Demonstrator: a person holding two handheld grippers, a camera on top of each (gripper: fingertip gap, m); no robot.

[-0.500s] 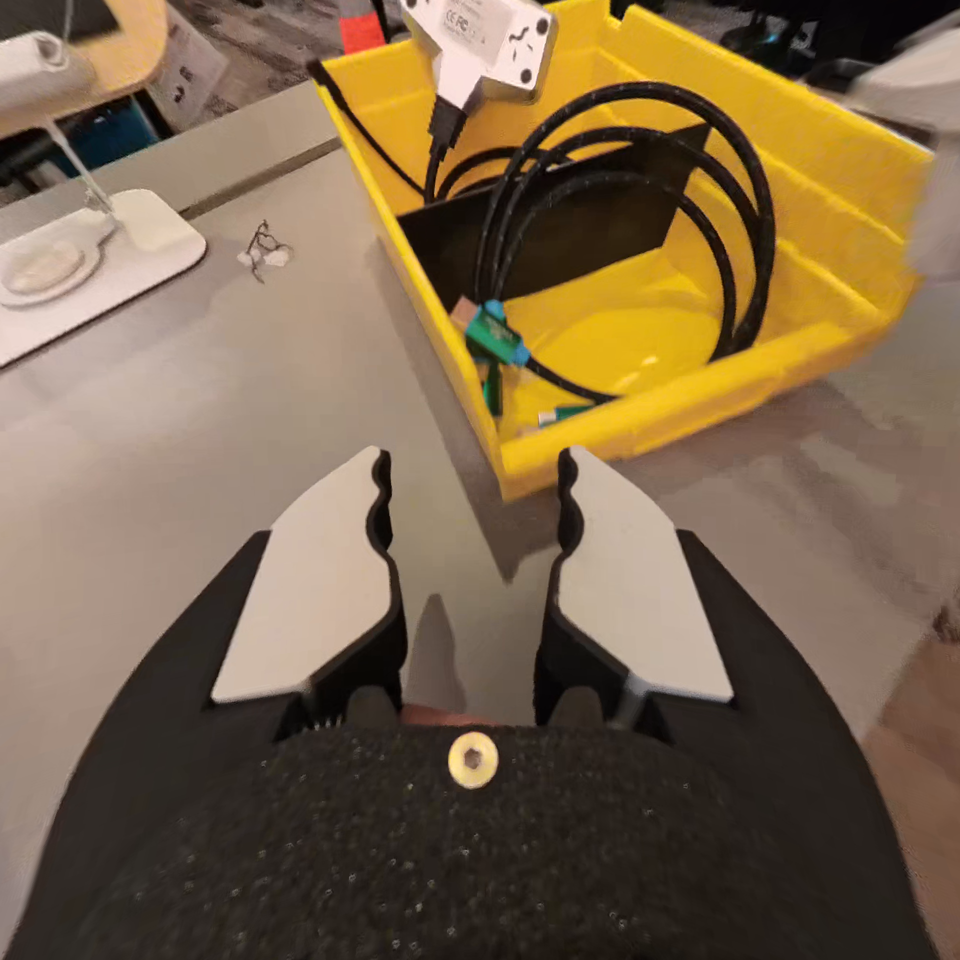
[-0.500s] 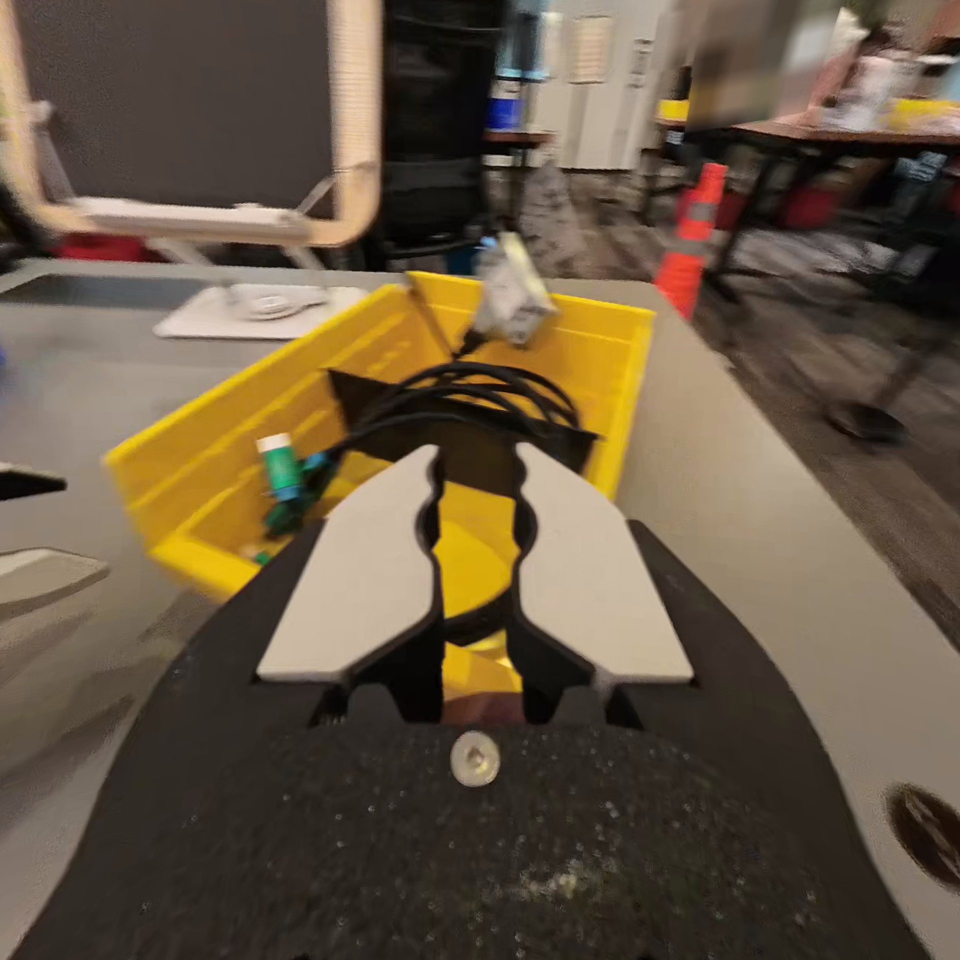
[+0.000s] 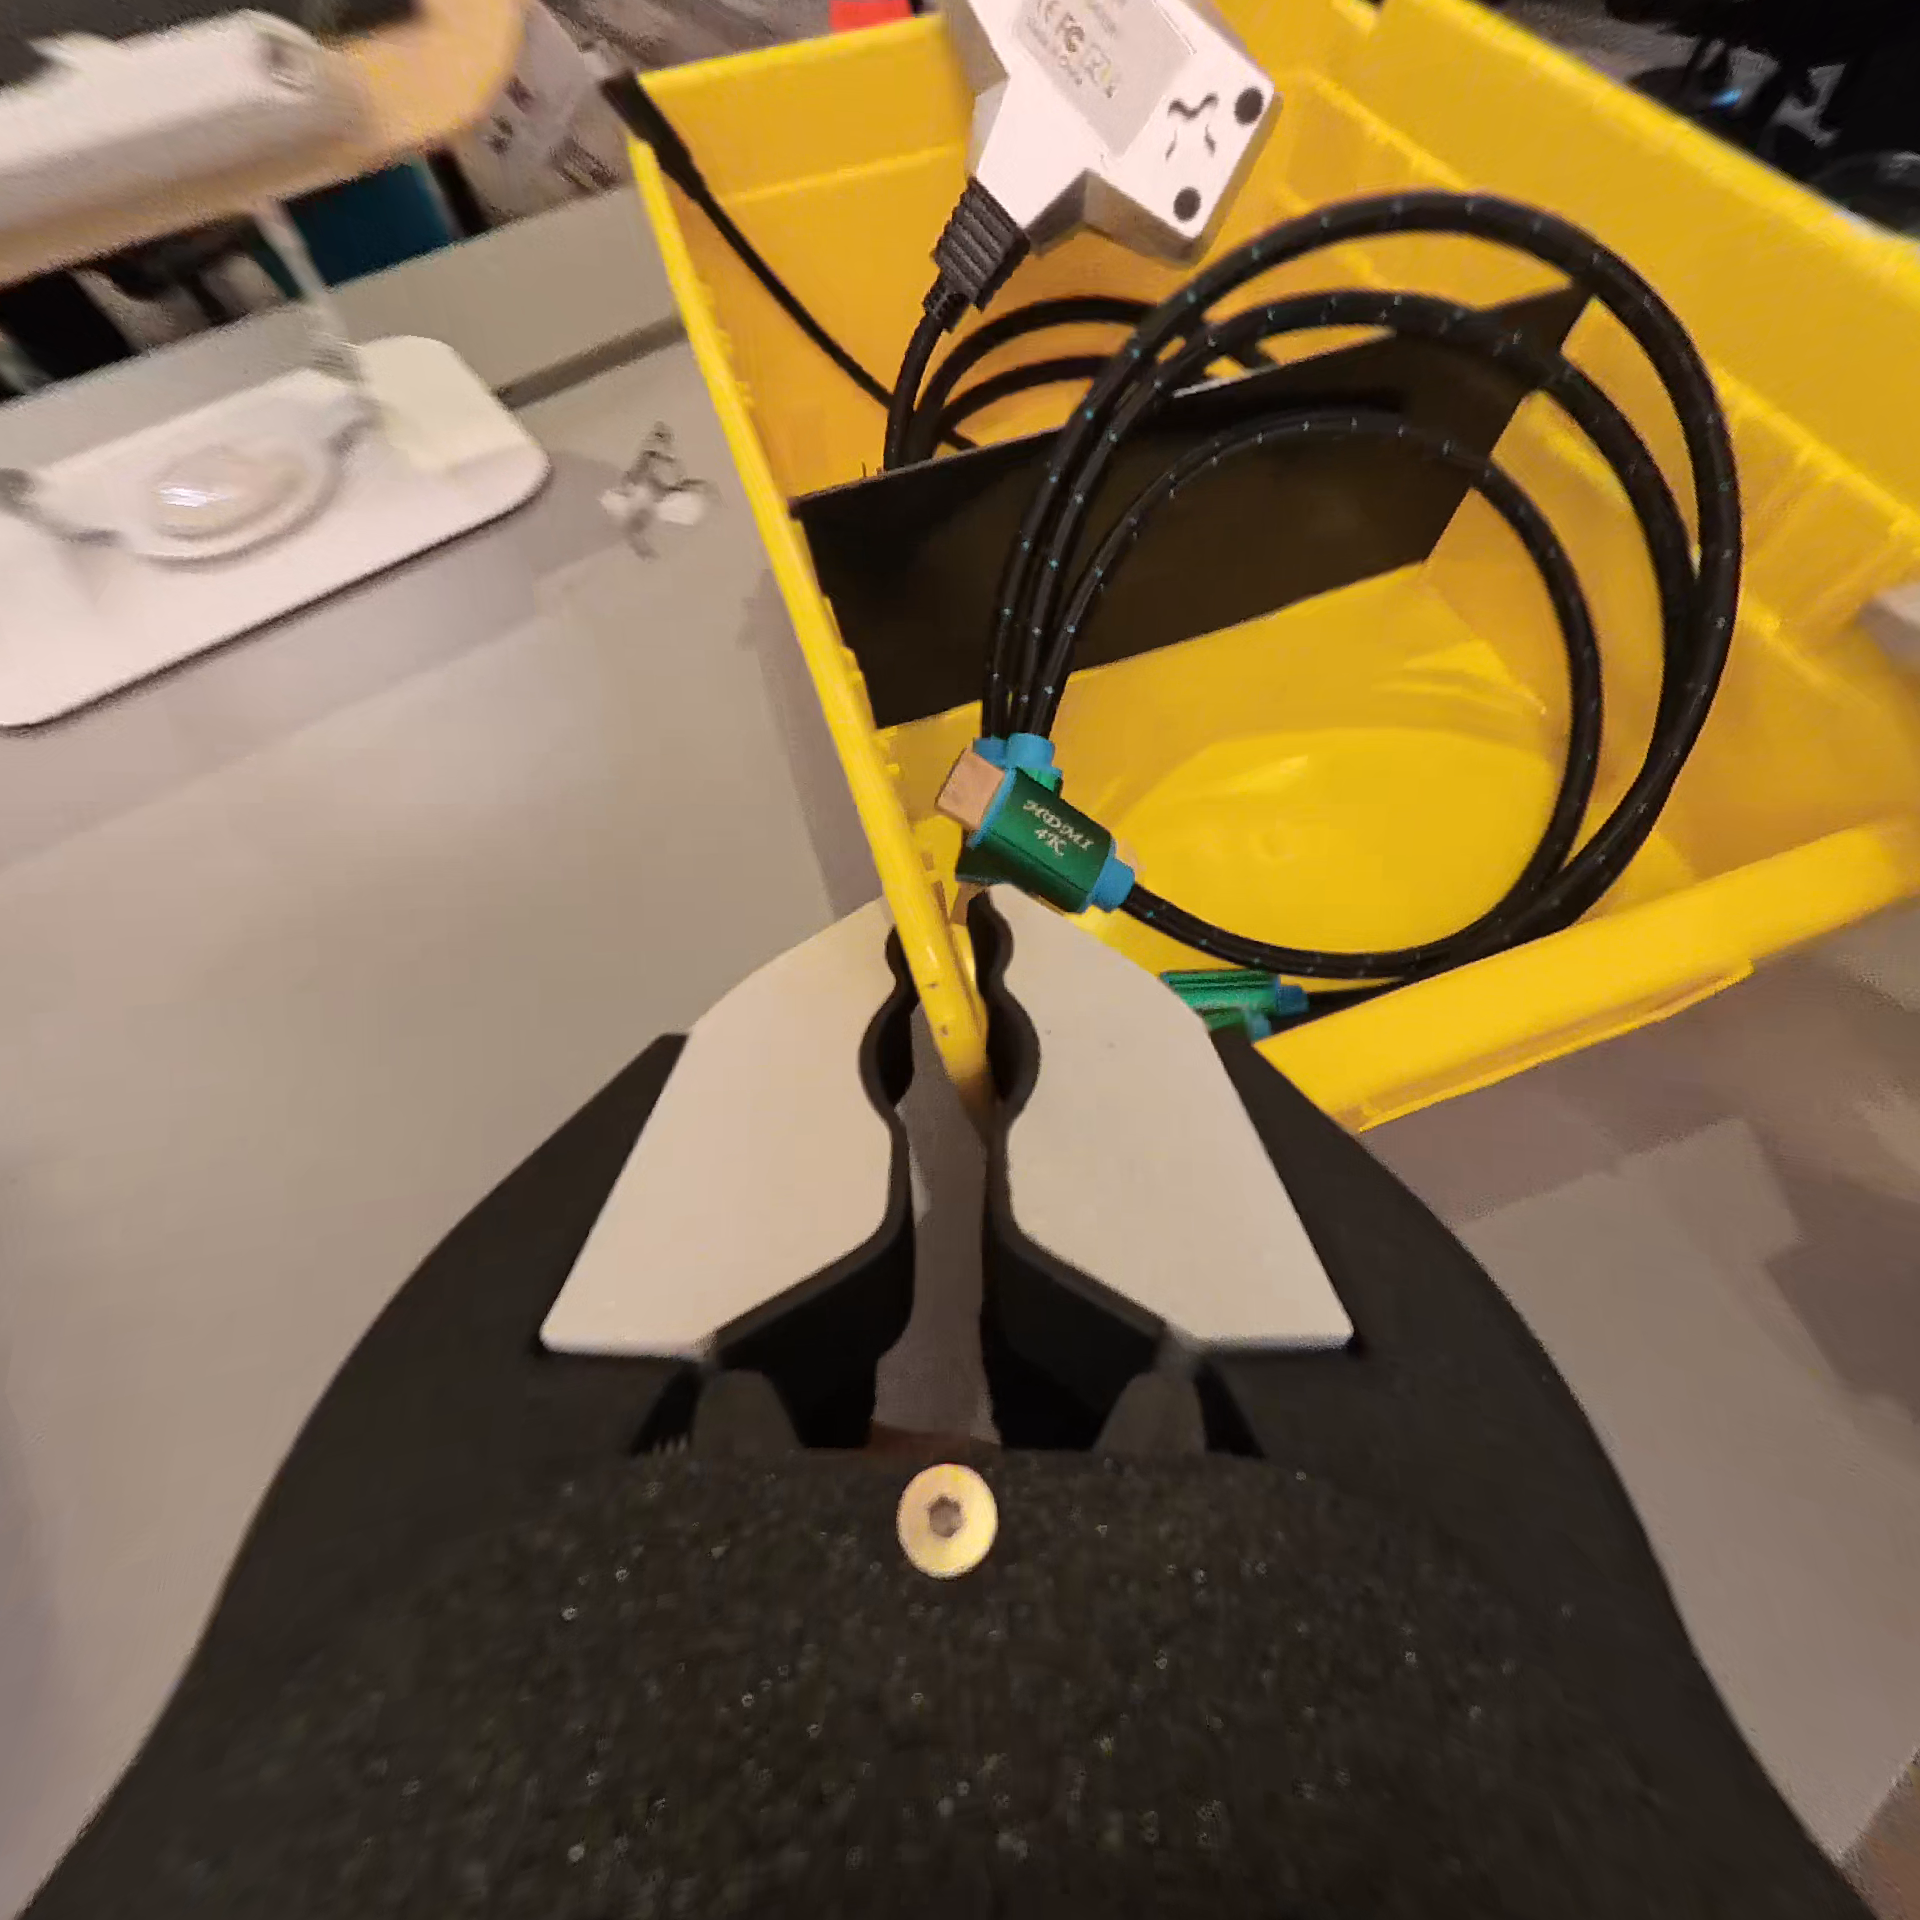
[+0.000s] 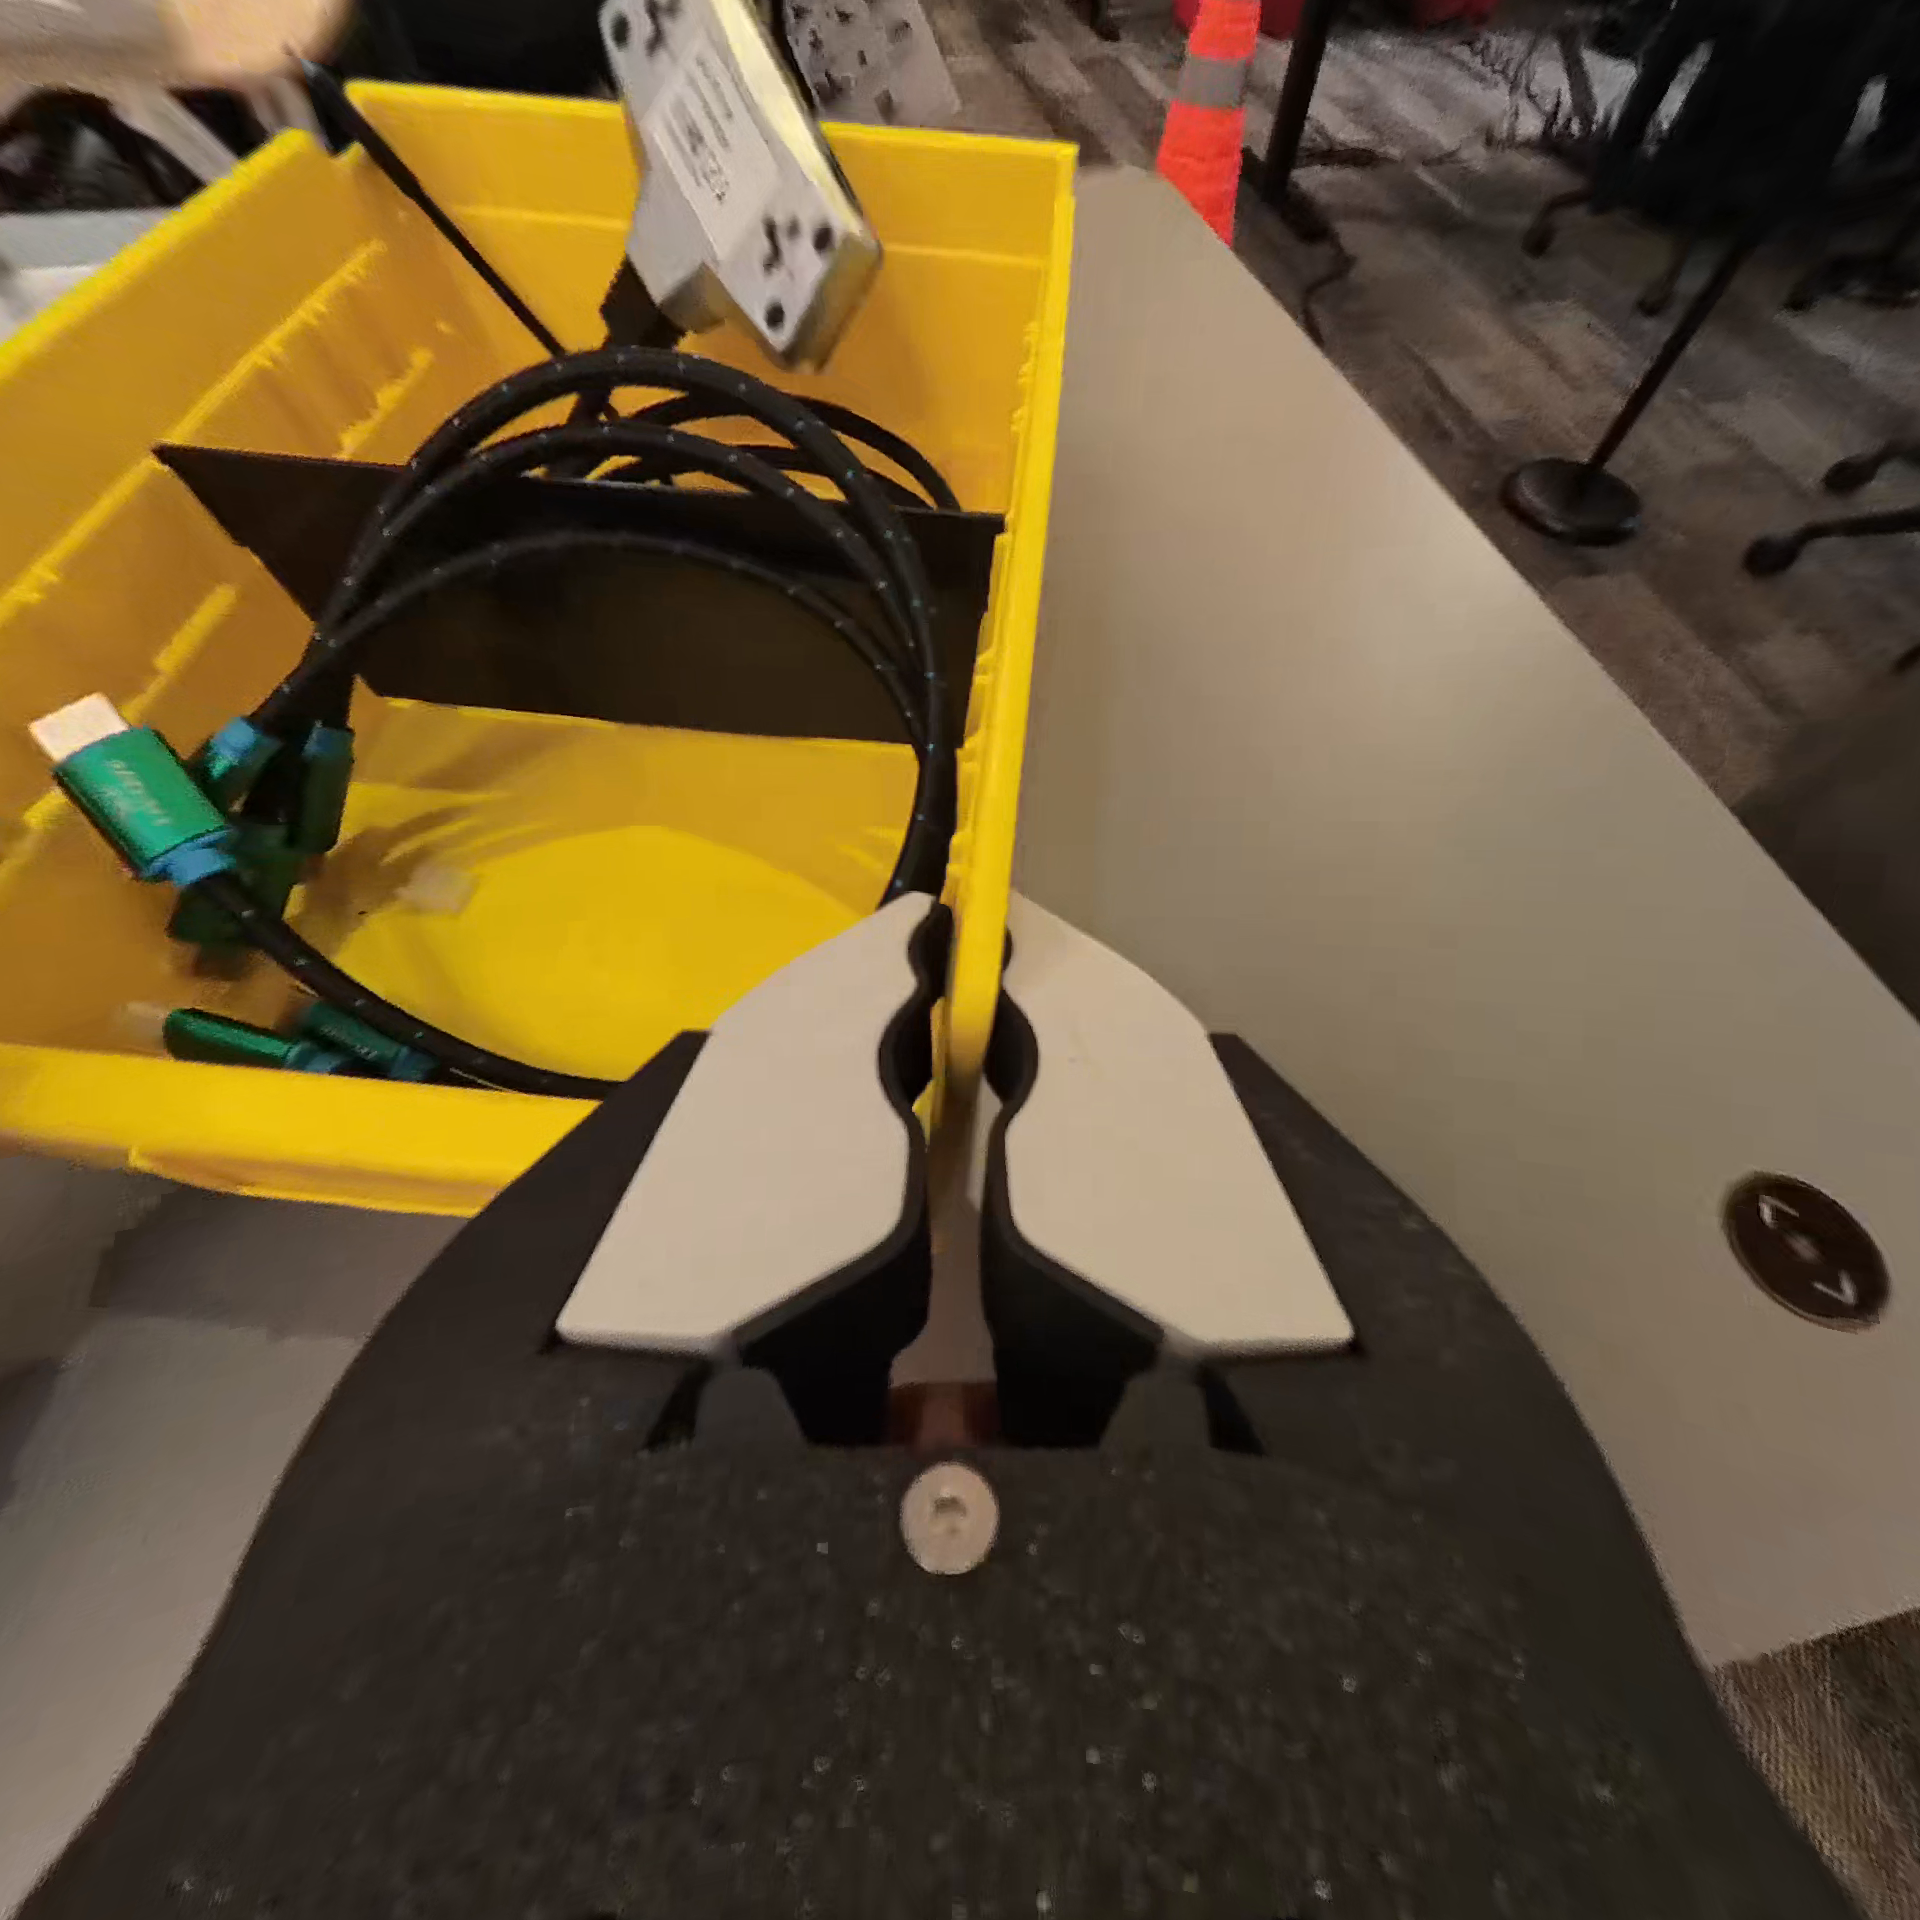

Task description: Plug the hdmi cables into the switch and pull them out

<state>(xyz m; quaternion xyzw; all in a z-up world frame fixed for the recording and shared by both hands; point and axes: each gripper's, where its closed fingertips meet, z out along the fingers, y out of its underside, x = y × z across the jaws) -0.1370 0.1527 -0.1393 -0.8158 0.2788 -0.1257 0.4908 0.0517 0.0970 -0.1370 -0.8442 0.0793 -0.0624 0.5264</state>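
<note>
Left wrist view: the left tongs (image 3: 940,940) pinch the yellow bin's (image 3: 810,582) left wall at frame centre; coiled black cables (image 3: 1621,540) fill its middle, the silver switch (image 3: 1101,114) leans at top. The right tongs (image 4: 971,925) clamp the bin's right wall on the grey worktop (image 4: 1403,831).

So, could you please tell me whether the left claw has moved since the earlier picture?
Yes. The left claw has advanced toward the yellow bin and now straddles its side wall, closed to a narrow gap.
</note>
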